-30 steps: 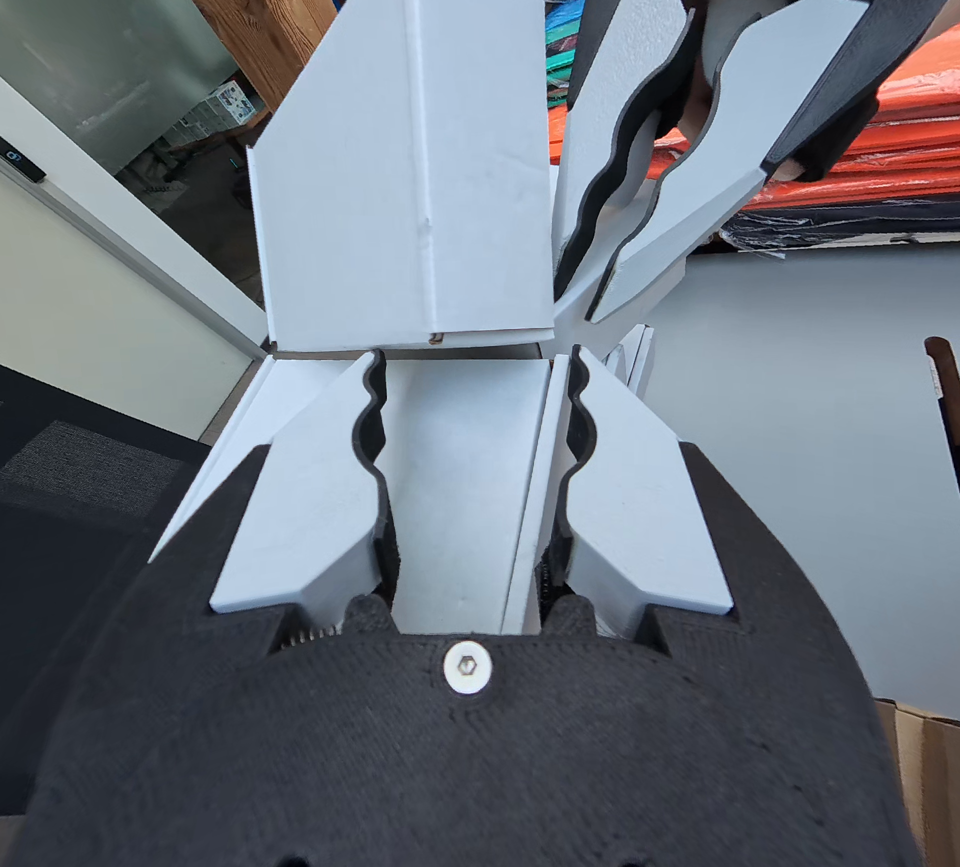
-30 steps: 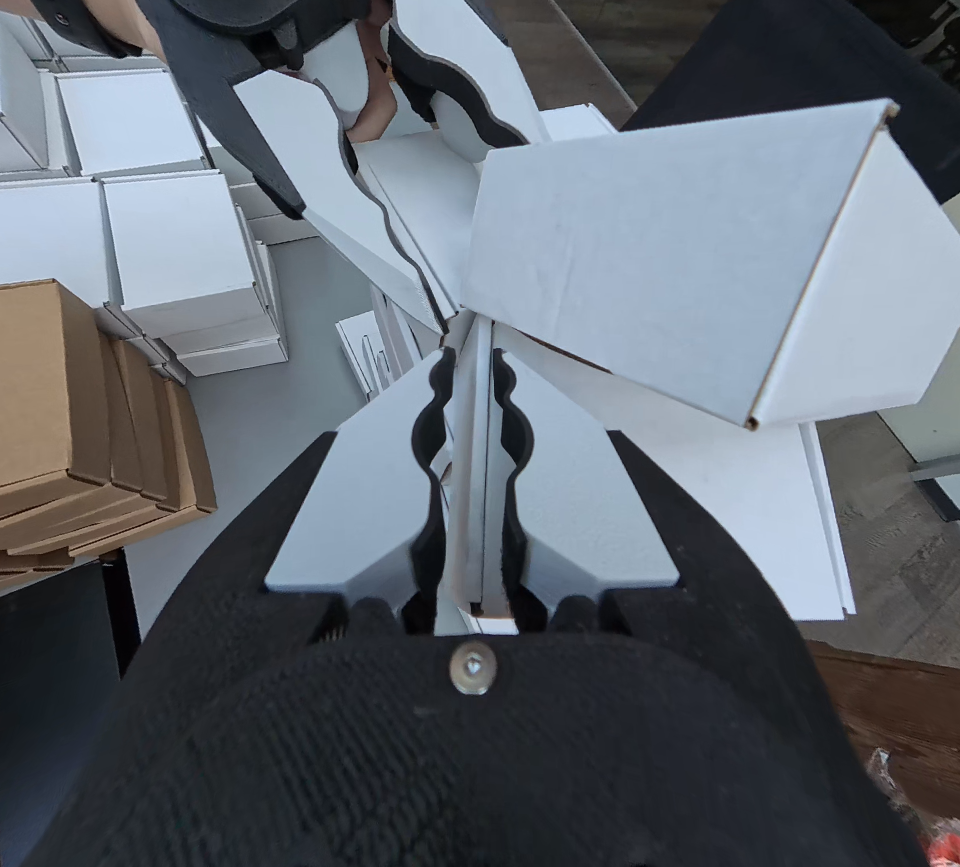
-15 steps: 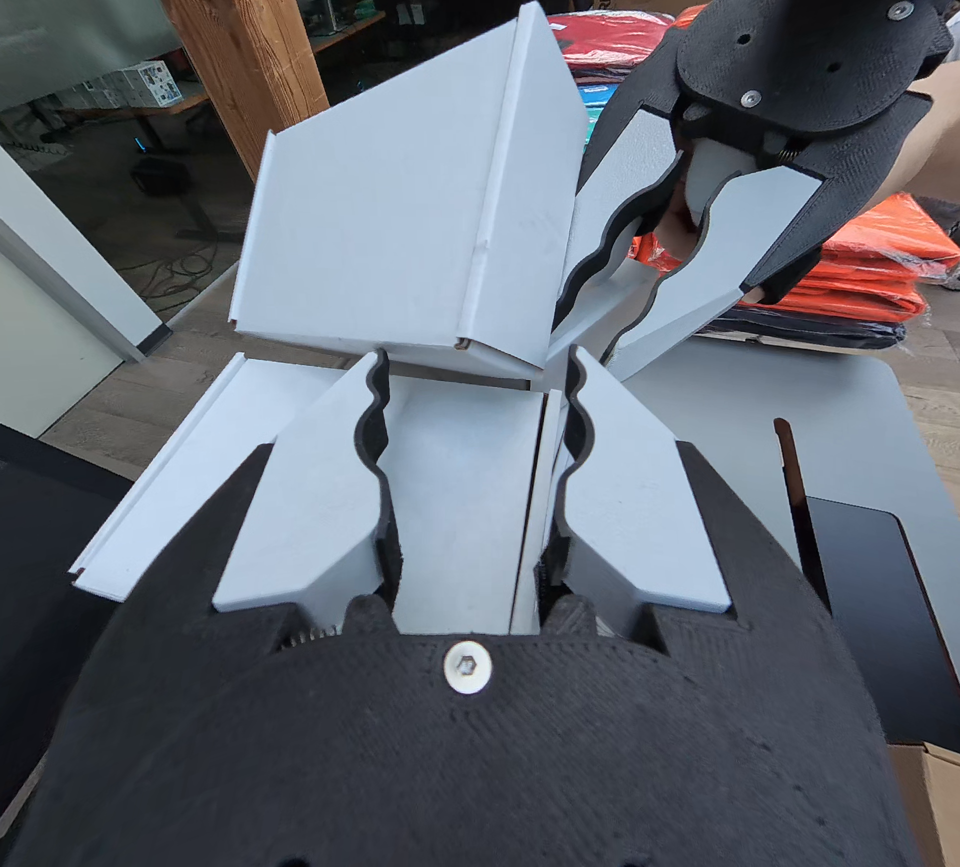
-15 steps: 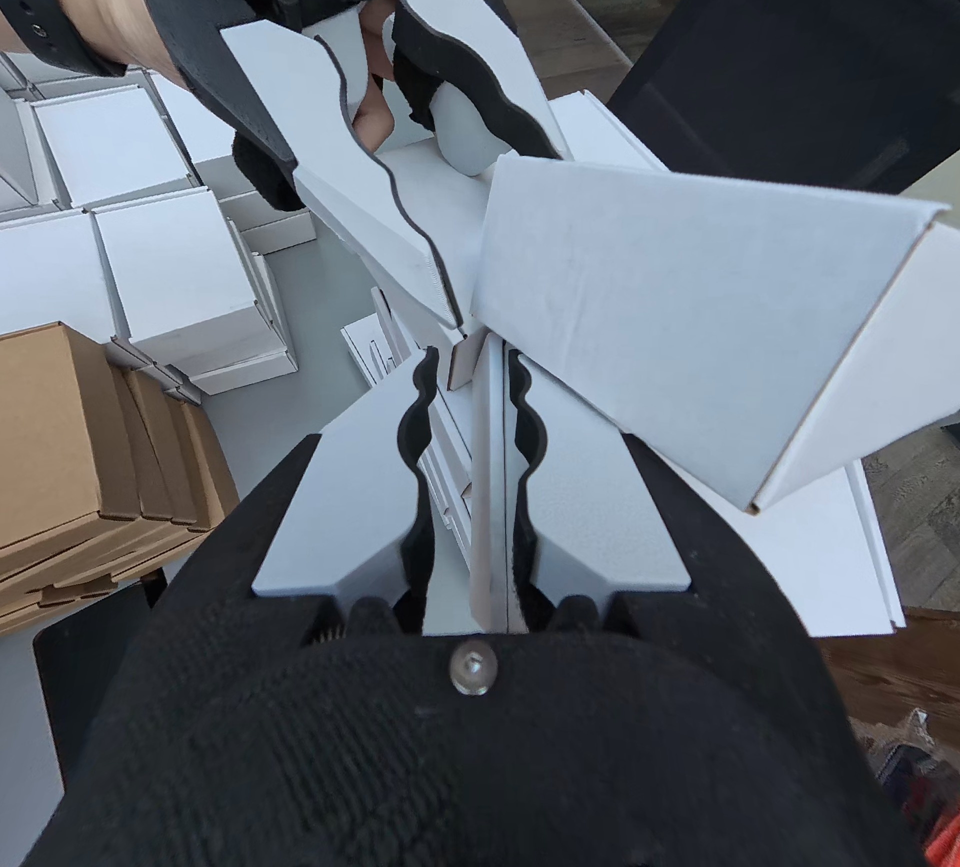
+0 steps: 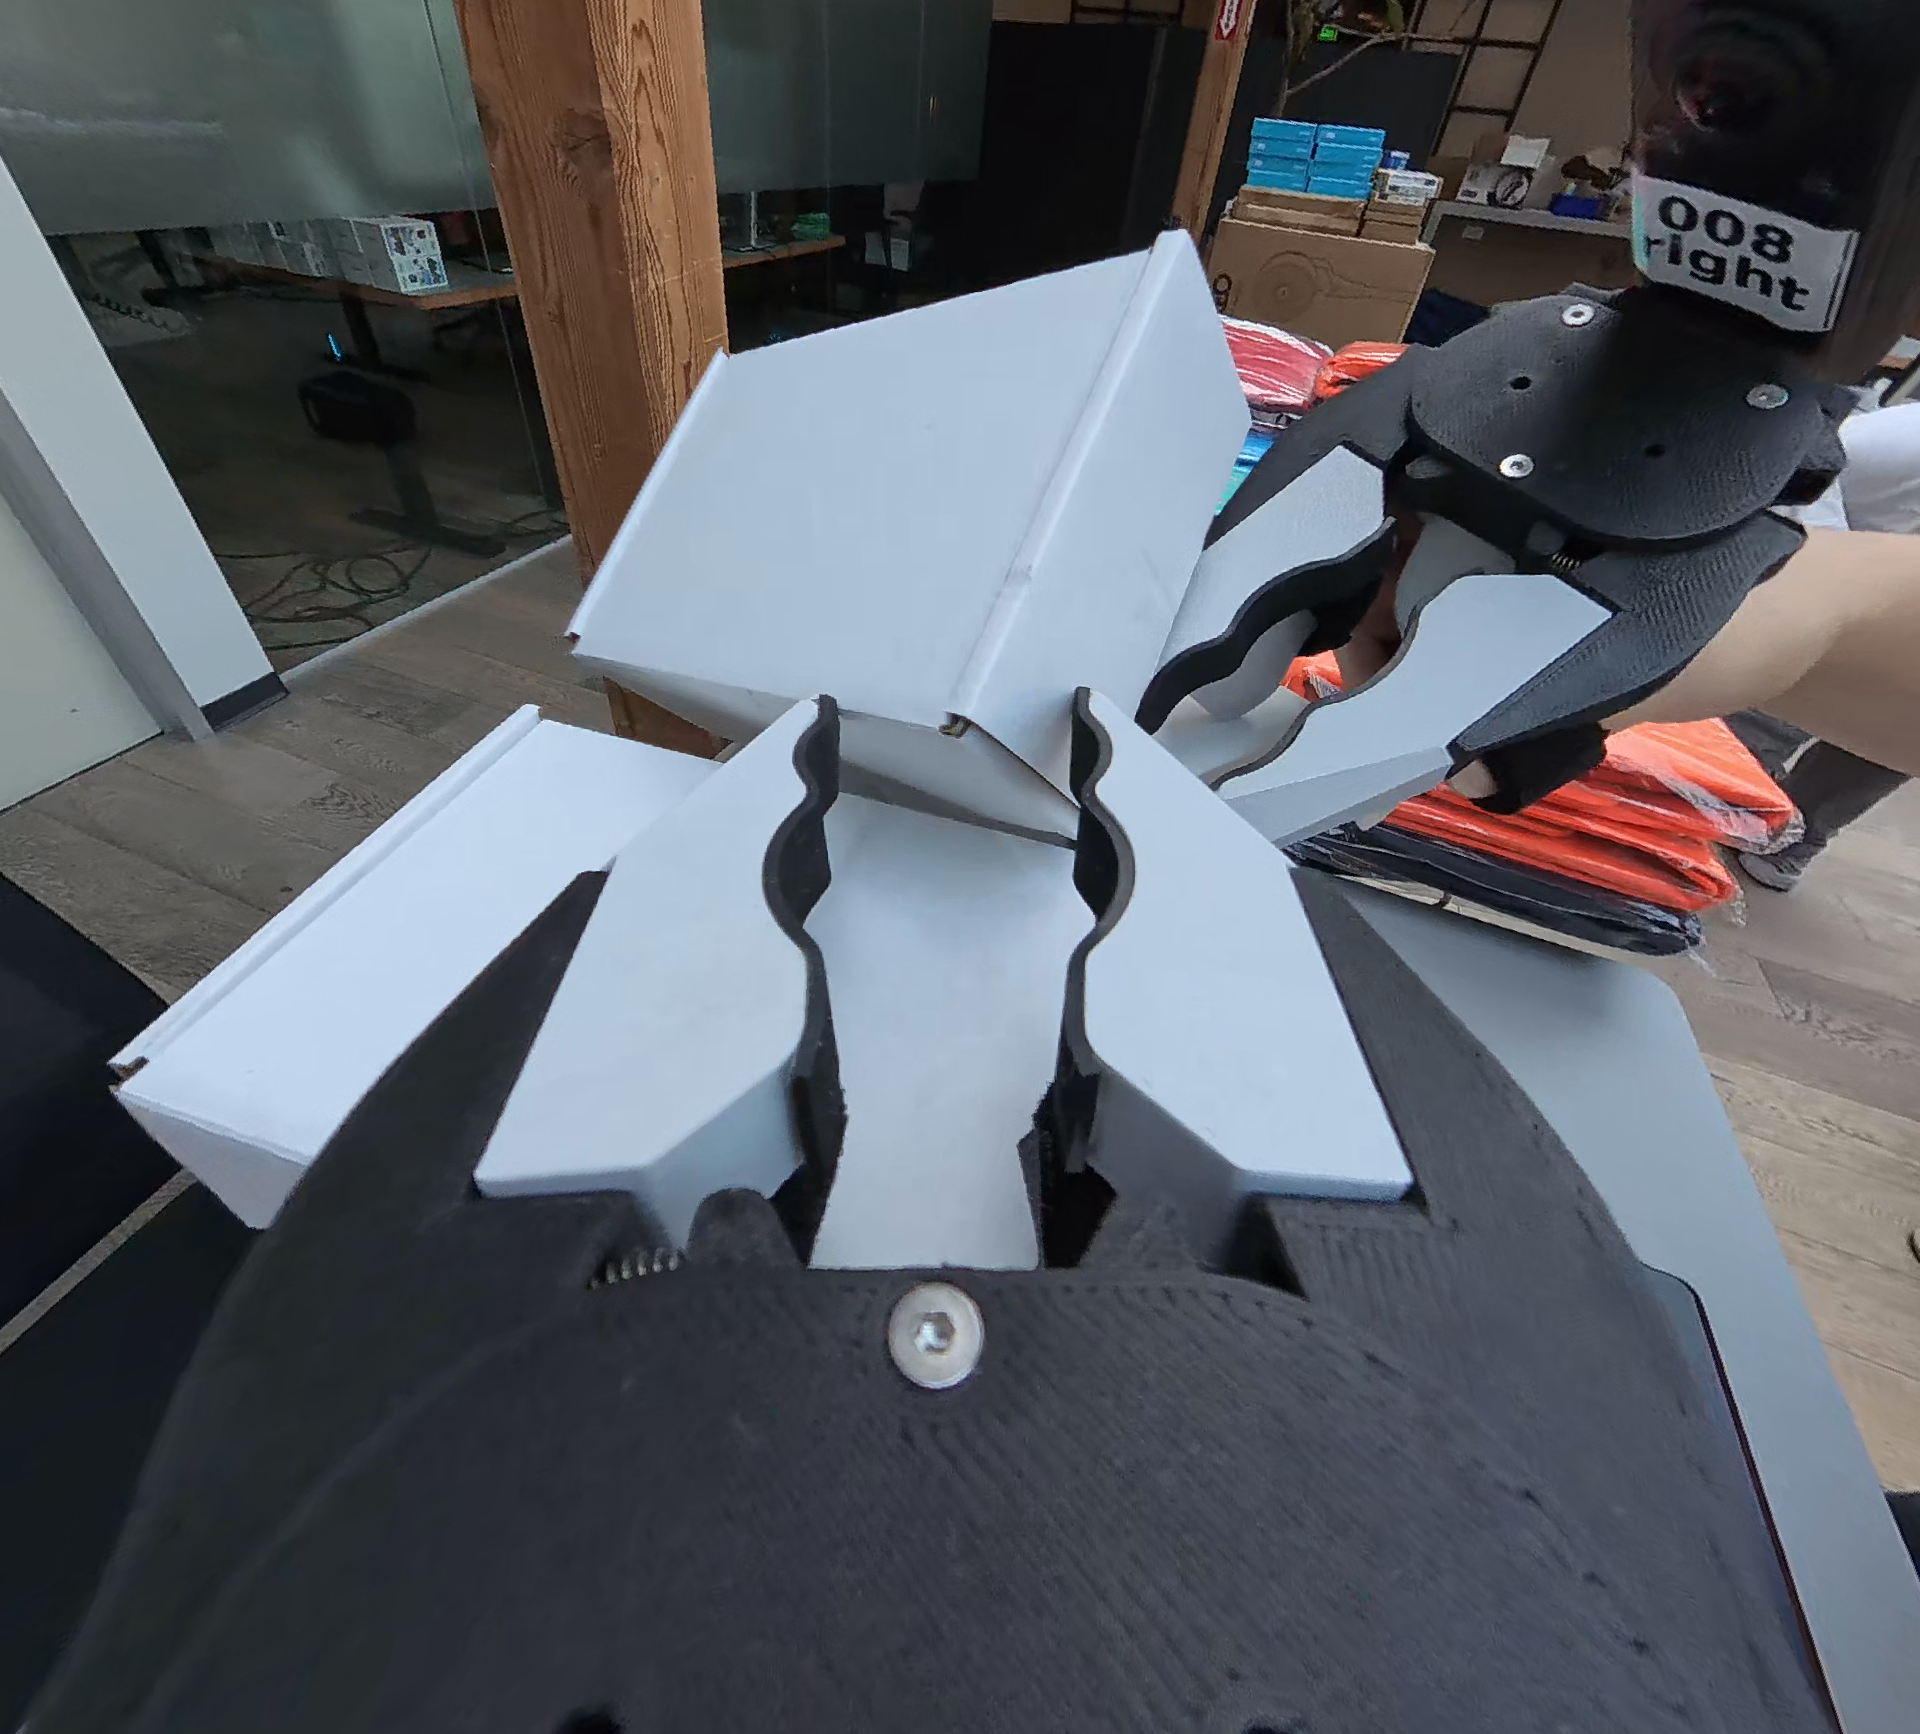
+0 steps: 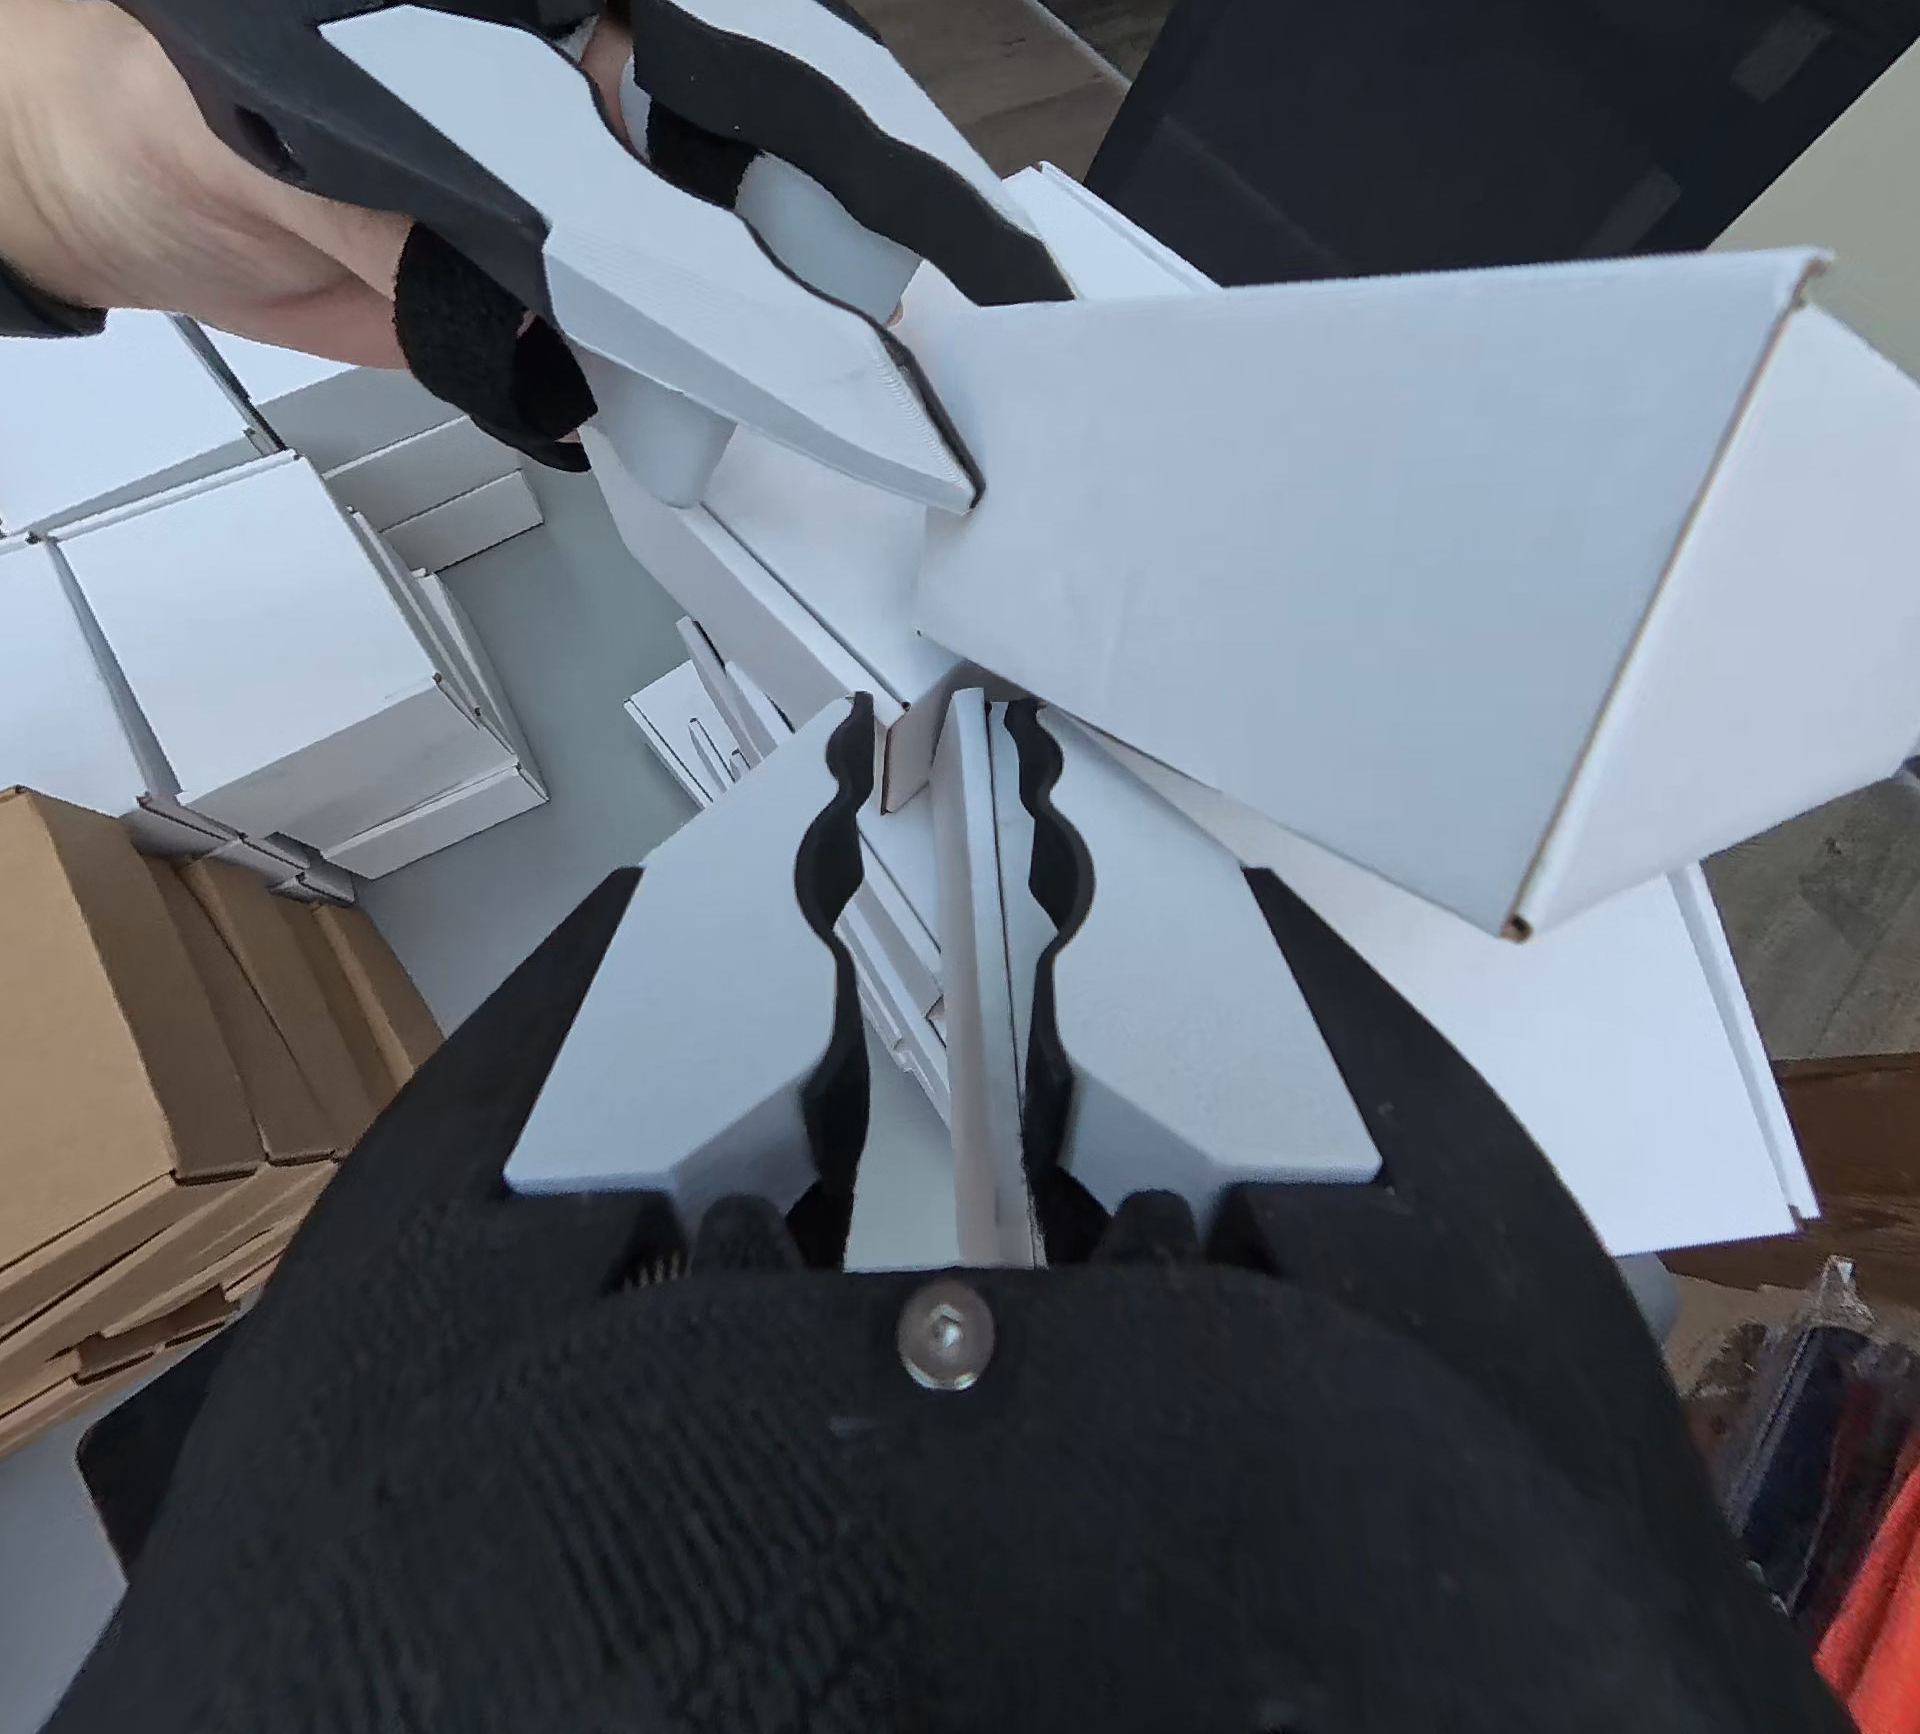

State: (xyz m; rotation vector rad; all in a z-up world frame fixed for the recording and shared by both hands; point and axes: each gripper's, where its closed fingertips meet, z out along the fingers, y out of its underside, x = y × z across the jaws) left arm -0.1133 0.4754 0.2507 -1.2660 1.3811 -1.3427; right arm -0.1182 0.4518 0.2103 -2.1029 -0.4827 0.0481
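The left gripper (image 5: 953, 700) straddles a white box (image 5: 883, 521), fingers wide; I cannot tell whether they pinch it. The right gripper (image 6: 940, 702), fingers slightly parted, touches the box's edge with one finger only, so squarer contact would steady it.

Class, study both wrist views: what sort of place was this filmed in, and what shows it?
Probably a warehouse-style packing workspace: folded white boxes and brown cartons stacked on a grey table, bagged orange garments piled beyond, a wooden post and glass partitions behind.

A wooden post (image 5: 582, 157) stands before frosted glass panels (image 5: 197, 11). Folded orange garments (image 5: 1621, 811) are stacked at the grey worktop (image 5: 1621, 1102) edge. Assembled white boxes (image 6: 239, 635) sit beside stacked brown cartons (image 6: 114, 1009).
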